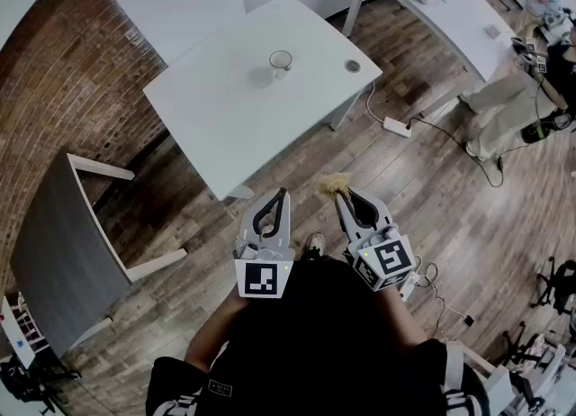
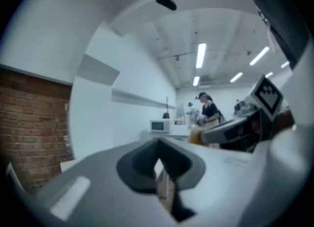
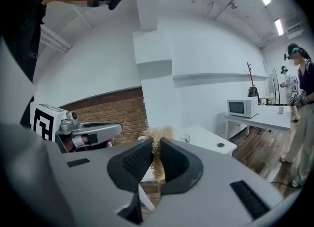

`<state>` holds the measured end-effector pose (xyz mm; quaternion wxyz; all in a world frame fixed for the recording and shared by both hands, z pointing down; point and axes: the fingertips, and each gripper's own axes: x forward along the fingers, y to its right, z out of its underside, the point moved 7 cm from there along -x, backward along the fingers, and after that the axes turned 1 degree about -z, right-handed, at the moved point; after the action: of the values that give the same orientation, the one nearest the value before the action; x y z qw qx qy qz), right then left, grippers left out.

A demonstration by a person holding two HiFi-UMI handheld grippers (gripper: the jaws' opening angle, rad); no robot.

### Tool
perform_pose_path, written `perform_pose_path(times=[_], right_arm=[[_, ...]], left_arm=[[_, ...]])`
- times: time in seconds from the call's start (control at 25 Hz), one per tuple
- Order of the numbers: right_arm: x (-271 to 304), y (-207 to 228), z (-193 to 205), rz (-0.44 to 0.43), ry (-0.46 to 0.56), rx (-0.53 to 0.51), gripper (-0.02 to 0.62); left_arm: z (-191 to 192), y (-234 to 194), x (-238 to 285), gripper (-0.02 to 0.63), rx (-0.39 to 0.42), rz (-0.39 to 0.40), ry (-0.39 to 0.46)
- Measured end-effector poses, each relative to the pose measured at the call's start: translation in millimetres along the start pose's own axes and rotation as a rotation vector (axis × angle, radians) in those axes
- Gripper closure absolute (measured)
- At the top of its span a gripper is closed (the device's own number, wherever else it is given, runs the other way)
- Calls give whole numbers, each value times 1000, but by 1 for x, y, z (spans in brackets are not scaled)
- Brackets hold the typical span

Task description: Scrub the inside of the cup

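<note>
Head view: my left gripper (image 1: pixel 280 196) is clenched on nothing, while my right gripper (image 1: pixel 344 196) grips a straw-coloured scrubber (image 1: pixel 333 186). Both are held well short of the white table (image 1: pixel 225 117). The cup (image 1: pixel 281 63) stands upright towards the table's far side, with a small round disc (image 1: pixel 352 66) near it. Wooden floor (image 1: pixel 297 167) and the table's near half lie between me and the cup. A power strip (image 1: pixel 397 126) lies right of the table, and a person (image 1: pixel 504 104) stands beyond.

Your left gripper (image 2: pixel 158 145): grey jaws shut together, nothing between. Your right gripper (image 2: pixel 208 135) at right, tan fibrous scrubber tuft (image 2: pixel 195 134) at its tip. Far back: white boxy microwave (image 2: pixel 160 126), standing person (image 2: pixel 208 110). Red brick wall (image 2: pixel 29 123) at left.
</note>
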<state>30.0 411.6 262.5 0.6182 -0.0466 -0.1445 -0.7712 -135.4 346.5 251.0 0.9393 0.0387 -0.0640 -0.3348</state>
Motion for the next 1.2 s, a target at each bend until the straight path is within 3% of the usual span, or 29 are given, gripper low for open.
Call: perform_pose_path(times=[0.16, 0.36, 0.84, 1.2], right_arm=[[-1, 1, -1, 1, 2, 2, 556], [-4, 2, -1, 0, 3, -3, 557], [-14, 11, -3, 6, 1, -26, 555], [-26, 42, 4, -60, -3, -19, 555]], left_arm=[[-1, 2, 1, 603, -38, -10, 19], [-2, 5, 2, 603, -6, 1, 12], [-2, 19, 7, 603, -13, -14, -1], [-2, 52, 23, 603, -23, -58, -13]])
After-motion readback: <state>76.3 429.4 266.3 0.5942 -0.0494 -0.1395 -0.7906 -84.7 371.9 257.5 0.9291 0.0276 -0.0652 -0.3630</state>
